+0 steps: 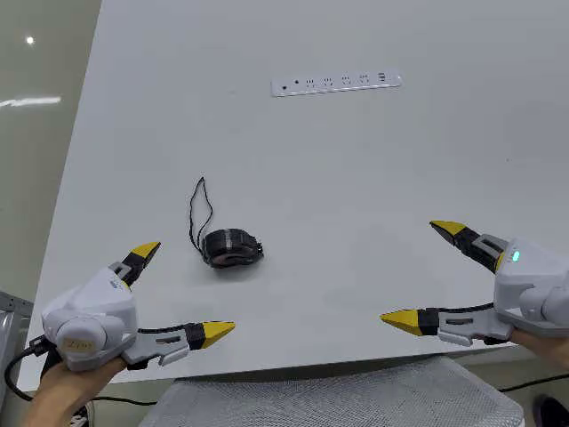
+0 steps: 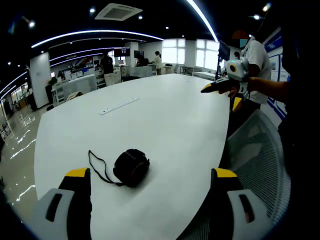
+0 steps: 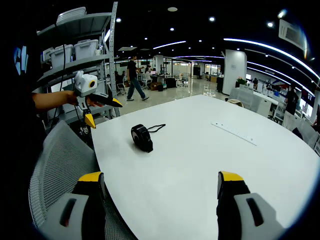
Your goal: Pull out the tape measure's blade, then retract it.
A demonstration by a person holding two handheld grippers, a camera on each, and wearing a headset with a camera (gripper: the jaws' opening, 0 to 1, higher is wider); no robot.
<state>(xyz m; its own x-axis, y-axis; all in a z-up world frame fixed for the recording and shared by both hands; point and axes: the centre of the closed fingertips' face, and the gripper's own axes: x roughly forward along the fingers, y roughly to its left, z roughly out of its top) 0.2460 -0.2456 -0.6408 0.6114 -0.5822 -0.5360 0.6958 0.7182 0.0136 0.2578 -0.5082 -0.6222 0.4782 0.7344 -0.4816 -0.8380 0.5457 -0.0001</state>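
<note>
1. Left tool [image 1: 188,286]: held in a hand at the near-left corner of the desk [image 1: 373,169]. Gapes wide, with nothing between the yellow-tipped jaws. Hovers right at the front edge, lower jaw tip just over it.
2. Right tool [image 1: 411,271]: spread just as wide and likewise empty. Hangs at the near-right side, lower tip just inside the front edge.
3. Tape measure [image 1: 231,248]: black and round-bodied. Lies on the desk between the two tools, nearer the left one, touching neither.
4. Wrist cord [image 1: 197,209]: thin and black. Runs from the case in a loop toward the far side and lies flat on the surface.
5. Open room: bare white surface on every side of the tape measure, widest to the right, toward the right tool, and beyond the cord toward the far side.
6. Power strip [image 1: 336,84]: white. Lies well apart from everything else, far across the desk.
7. Edges: left edge slants close past the left tool, with glossy floor [image 1: 44,107] beyond. Front edge passes under both tools, with a grey mesh chair [image 1: 356,396] directly below it.
</note>
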